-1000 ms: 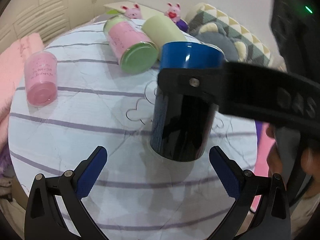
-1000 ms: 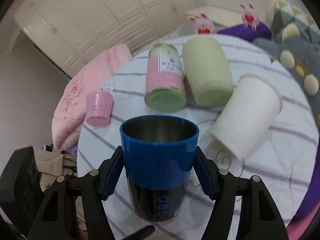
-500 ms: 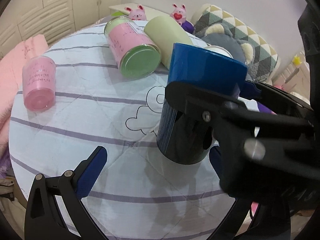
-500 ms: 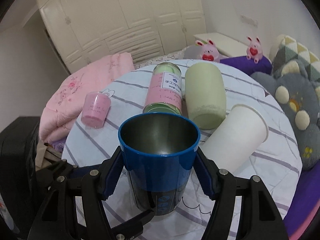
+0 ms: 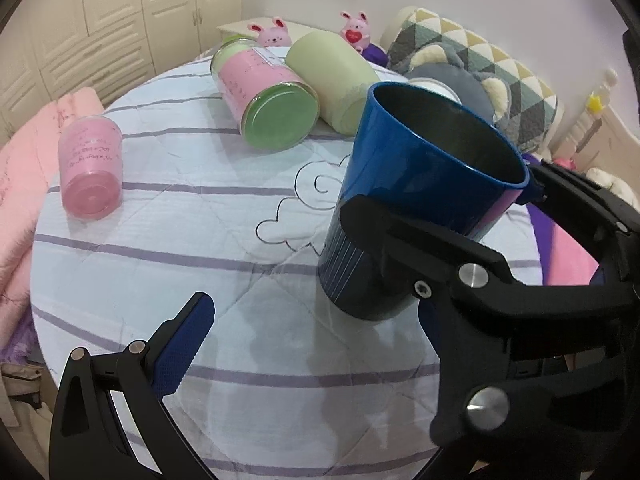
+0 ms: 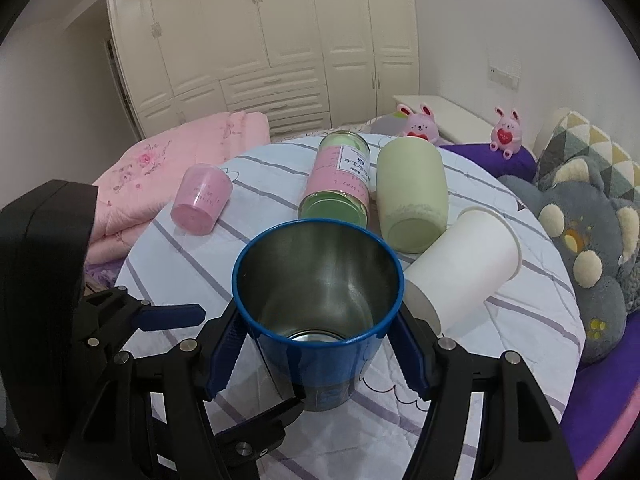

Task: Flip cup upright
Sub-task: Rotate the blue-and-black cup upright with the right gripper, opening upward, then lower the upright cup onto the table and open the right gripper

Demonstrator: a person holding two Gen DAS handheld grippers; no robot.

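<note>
A blue cup with a steel inside (image 6: pixel 320 312) stands mouth up, tilted a little, its base low over the striped round table (image 5: pixel 168 240). My right gripper (image 6: pixel 316 346) is shut on the cup, one pad on each side below the rim. In the left wrist view the cup (image 5: pixel 416 200) sits at centre right with the right gripper's black frame across it. My left gripper (image 5: pixel 312 344) is open and empty, just in front of the cup; only its left finger (image 5: pixel 184 344) shows clearly.
Lying on the table behind the cup are a small pink cup (image 5: pixel 90 168), a pink jar with a green lid (image 5: pixel 264 96), a pale green cup (image 5: pixel 332 80) and a white paper cup (image 6: pixel 464 268). Cushions and plush toys (image 6: pixel 580 232) lie to the right.
The right gripper has swung the blue cup from near side-on to mouth up and drawn it closer to the left gripper. The left gripper stays open.
</note>
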